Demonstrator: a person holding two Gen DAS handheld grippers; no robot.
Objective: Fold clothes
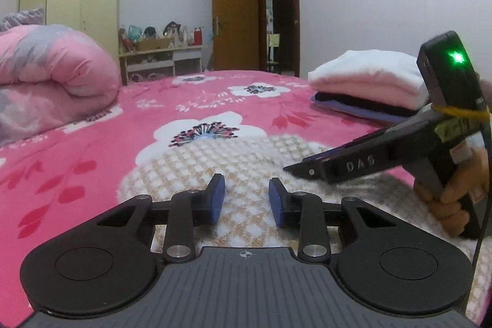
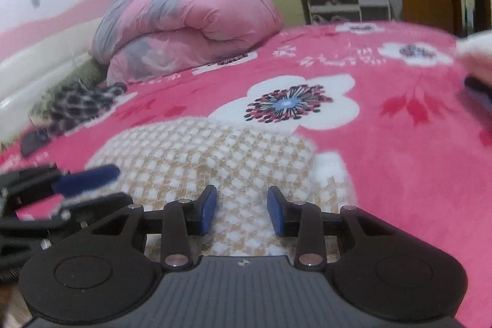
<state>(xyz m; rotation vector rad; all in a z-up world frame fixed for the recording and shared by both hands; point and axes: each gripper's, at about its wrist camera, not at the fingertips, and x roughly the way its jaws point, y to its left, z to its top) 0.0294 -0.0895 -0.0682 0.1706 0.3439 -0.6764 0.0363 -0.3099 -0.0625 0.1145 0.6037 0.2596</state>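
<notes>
On fleecy floral bedspread (image 1: 92,149) | rounded waffle-knit checked garment (image 1: 246,156); folded stack (image 1: 366,85)

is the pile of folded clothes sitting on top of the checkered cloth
No, the folded pile sits on the pink floral bedspread, farther back and apart from the checkered cloth.

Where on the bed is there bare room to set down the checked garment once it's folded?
The widest free patch is the pink bedspread between the rolled duvet and the folded stack, beyond the checked garment. It is crowded by the stack, where the right gripper hovers, and near the leopard-print cloth at the wall side.
</notes>
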